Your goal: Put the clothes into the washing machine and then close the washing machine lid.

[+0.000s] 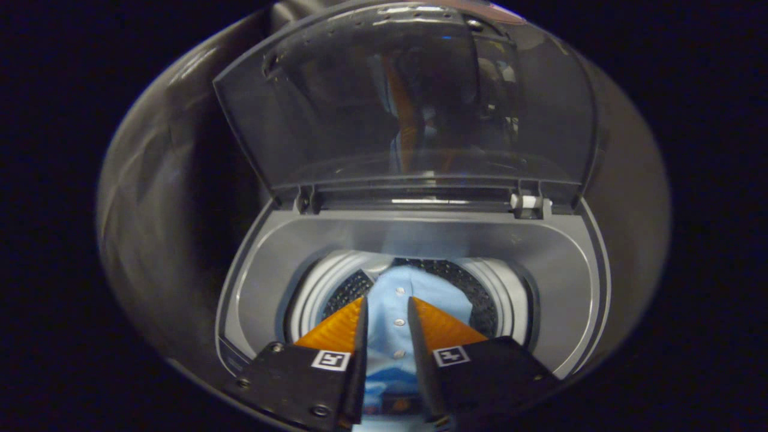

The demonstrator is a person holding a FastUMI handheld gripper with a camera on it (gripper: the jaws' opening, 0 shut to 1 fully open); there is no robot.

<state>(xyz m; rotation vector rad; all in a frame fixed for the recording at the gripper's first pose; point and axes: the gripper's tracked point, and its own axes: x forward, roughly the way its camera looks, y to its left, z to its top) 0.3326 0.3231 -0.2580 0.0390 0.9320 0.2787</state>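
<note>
The washing machine (558, 270) sits just below me, and its clear lid (408, 108) stands raised at the back. A light blue buttoned shirt (390, 300) fills the gap between my fingers. It hangs down into the round perforated drum (480, 294), spreading a little past the right finger. My gripper (387, 306) is over the drum mouth and narrowly shut on the shirt, both fingers pressing the cloth. The lower part of the shirt is hidden behind the fingers.
The grey top rim (264, 282) of the machine rings the drum opening. The lid's hinges (528, 203) run along the back edge. Dark cloth wall (156, 198) surrounds the machine on the left and right.
</note>
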